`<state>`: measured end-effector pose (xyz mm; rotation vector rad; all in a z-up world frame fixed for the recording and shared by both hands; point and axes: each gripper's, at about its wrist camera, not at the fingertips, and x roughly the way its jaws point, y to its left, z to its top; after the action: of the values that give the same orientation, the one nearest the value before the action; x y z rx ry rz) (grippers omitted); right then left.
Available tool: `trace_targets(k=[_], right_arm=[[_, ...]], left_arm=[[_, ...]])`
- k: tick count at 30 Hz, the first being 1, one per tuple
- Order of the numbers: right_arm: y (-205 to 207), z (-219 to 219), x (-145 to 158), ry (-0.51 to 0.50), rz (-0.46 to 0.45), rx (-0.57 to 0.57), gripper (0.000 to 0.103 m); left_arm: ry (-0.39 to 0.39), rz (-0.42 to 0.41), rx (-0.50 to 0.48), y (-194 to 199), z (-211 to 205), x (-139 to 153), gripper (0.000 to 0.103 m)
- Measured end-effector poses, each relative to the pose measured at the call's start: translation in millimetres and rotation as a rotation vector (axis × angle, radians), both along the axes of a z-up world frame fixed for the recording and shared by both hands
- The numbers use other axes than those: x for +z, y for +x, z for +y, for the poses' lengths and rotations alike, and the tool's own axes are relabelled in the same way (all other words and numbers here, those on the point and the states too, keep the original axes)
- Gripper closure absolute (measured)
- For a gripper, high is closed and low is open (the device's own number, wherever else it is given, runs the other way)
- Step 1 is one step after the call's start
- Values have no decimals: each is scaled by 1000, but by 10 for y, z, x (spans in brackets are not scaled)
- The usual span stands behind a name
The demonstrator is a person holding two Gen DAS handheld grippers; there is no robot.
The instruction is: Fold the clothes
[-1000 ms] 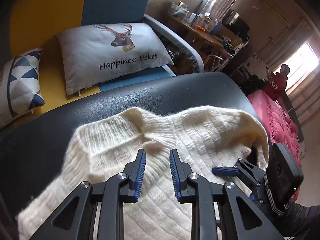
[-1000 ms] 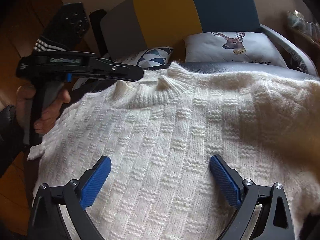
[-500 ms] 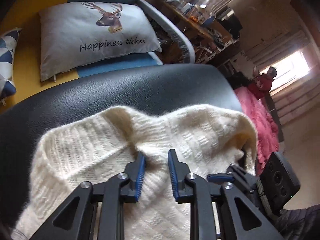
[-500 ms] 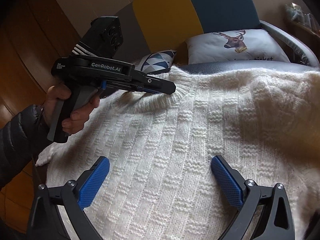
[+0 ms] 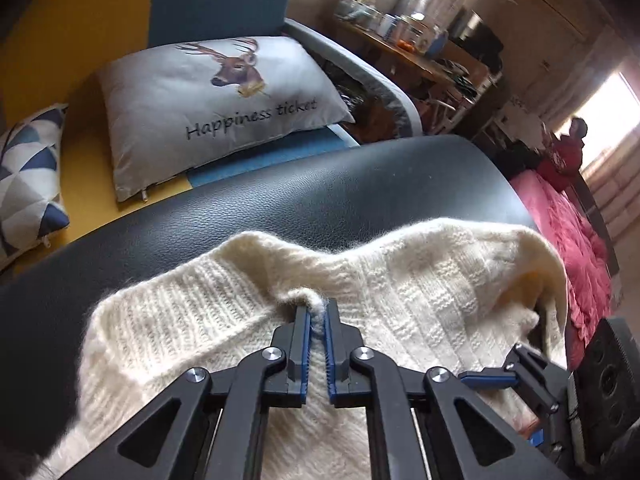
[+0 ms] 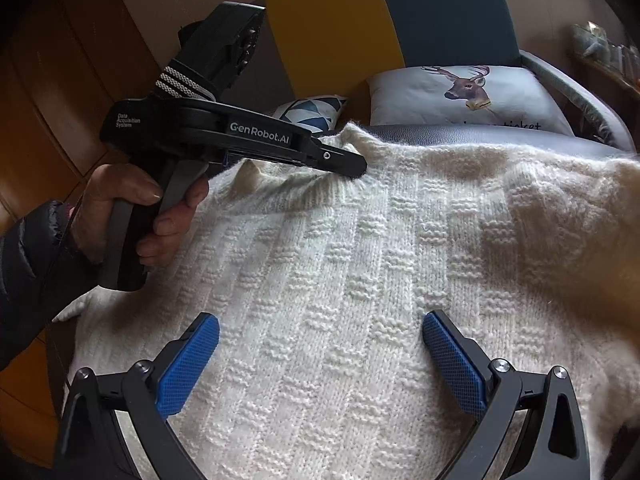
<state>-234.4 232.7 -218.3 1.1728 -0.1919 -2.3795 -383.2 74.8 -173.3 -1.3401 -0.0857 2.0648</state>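
Observation:
A cream knitted sweater [image 6: 360, 280] lies spread on a black leather surface [image 5: 280, 208], neckline toward the far edge. My left gripper [image 5: 317, 312] is shut on a pinch of the ribbed collar [image 5: 240, 280]. From the right wrist view the same left gripper [image 6: 352, 166] reaches in from the left, held by a hand [image 6: 132, 216] in a dark sleeve, its tip on the collar. My right gripper [image 6: 320, 340] hovers wide open over the sweater's body, nothing between its blue pads [image 6: 452, 360]. It appears low at the right in the left wrist view [image 5: 492, 378].
Behind the black surface stands a yellow and blue sofa [image 6: 340, 20] with a grey deer cushion [image 5: 216, 100] and a triangle-patterned cushion [image 5: 24, 184]. A cluttered wooden table [image 5: 408, 48] and a pink bedspread [image 5: 572, 248] lie to the right. Wooden panelling [image 6: 60, 80] is at the left.
My left gripper moved forward to the collar and closed on a pinch of it. The right gripper stayed wide open over the sweater's body.

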Motion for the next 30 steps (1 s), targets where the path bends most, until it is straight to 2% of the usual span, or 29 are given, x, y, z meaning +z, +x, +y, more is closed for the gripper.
trace_targets(k=[2, 3, 7, 10, 12, 15, 17, 19, 21, 24, 28, 30], right_arm=[[-12, 7, 0, -2, -1, 0, 0], [-8, 17, 6, -9, -3, -1, 0], [-31, 102, 64, -55, -22, -26, 2], [-179, 100, 203, -81, -30, -53, 7], [-359, 29, 305, -116, -29, -43, 14], [-716, -150, 373, -170, -62, 5, 15], [-968, -264, 291, -208, -127, 30, 15], [-1138, -323, 205, -176, -152, 13, 15], [-1247, -281, 118, -156, -152, -14, 17], [-1295, -137, 72, -176, -169, -47, 40], [-1295, -41, 140, -216, -216, -50, 40], [-1309, -84, 243, -261, -228, 0, 38]], left_arm=[[73, 12, 49, 94, -152, 127, 90], [80, 19, 67, 152, -219, 147, 89], [47, 51, 130, 405, -469, 147, 89], [22, 75, 176, 595, -656, 146, 89], [5, 91, 207, 721, -781, 146, 89], [-29, 105, 247, 873, -938, 107, 89], [-72, 92, 258, 886, -974, -6, 89], [-115, 78, 269, 900, -1009, -118, 89], [-87, 84, 280, 936, -1086, -172, 90], [-45, 76, 306, 946, -1167, -187, 91], [12, 75, 342, 1020, -1213, -96, 90], [44, 106, 346, 1075, -1229, -30, 89]])
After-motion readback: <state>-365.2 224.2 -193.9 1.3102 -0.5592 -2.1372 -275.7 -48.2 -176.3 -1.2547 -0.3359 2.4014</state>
